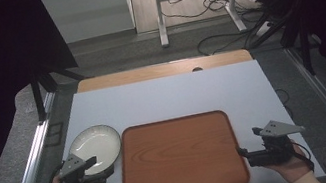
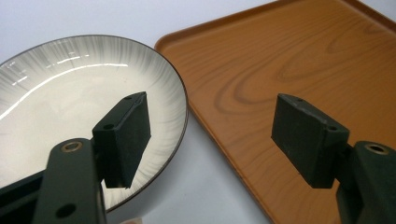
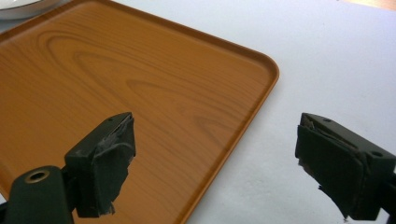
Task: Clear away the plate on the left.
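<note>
A white bowl (image 1: 93,145) with a dark rim sits at the table's front left, just left of a wooden tray (image 1: 180,157). My left gripper (image 1: 100,172) is open at the bowl's near right edge. In the left gripper view one jaw of the left gripper (image 2: 215,126) hangs over the inside of the bowl (image 2: 60,93) and the other over the tray (image 2: 289,60); neither pad presses on anything. My right gripper (image 1: 247,141) is open at the tray's right edge. In its own view the right gripper (image 3: 215,158) straddles the rim of the tray (image 3: 116,79).
The white tabletop (image 1: 167,98) stretches behind the tray and bowl, with a wooden strip (image 1: 162,70) along its far edge. Metal rails (image 1: 32,165) run down both sides. A desk frame and cables (image 1: 206,5) stand on the floor beyond.
</note>
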A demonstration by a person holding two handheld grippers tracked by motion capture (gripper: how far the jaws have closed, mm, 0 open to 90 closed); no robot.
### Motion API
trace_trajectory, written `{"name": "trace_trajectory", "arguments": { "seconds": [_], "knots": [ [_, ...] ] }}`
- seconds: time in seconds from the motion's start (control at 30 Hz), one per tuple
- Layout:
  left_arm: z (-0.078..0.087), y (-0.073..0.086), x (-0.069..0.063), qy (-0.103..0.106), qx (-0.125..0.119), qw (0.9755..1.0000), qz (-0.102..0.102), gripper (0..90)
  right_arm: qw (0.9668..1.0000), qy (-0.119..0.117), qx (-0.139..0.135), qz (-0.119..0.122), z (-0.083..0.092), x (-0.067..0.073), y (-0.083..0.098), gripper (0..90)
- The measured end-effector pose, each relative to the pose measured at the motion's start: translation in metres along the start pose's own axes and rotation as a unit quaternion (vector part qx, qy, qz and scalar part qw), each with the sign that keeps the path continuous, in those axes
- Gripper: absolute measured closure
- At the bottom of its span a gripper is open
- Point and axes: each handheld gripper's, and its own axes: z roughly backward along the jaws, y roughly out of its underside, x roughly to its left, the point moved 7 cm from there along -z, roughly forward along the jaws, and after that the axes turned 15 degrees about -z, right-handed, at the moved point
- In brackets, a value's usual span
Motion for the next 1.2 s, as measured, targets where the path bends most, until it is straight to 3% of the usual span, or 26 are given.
{"name": "trace_trajectory", "arguments": {
  "seconds": [0.27,0.57,0.87,1.0,1.2],
  "knots": [
    [0.000,0.001,-0.001,0.004,0.001,1.0000,0.000,26.1,1.0000,0.000,0.003,-0.003,-0.001,-0.005,0.001,13.2],
    [0.002,0.002,-0.006,0.012,0.000,0.9999,-0.008,25.1,1.0000,0.007,0.003,0.002,0.006,-0.002,0.006,13.7],
    [0.001,0.000,-0.005,0.015,-0.002,0.9999,-0.005,25.0,0.9999,0.004,0.010,0.004,0.002,-0.004,0.010,14.2],
    [-0.001,-0.002,-0.003,0.026,-0.003,0.9996,0.007,25.2,0.9999,0.006,0.012,0.001,0.001,-0.007,0.010,14.4],
    [0.000,-0.007,-0.003,0.023,-0.008,0.9997,0.007,25.2,0.9999,0.006,0.010,0.005,0.002,-0.006,0.010,14.5]
  ]
}}
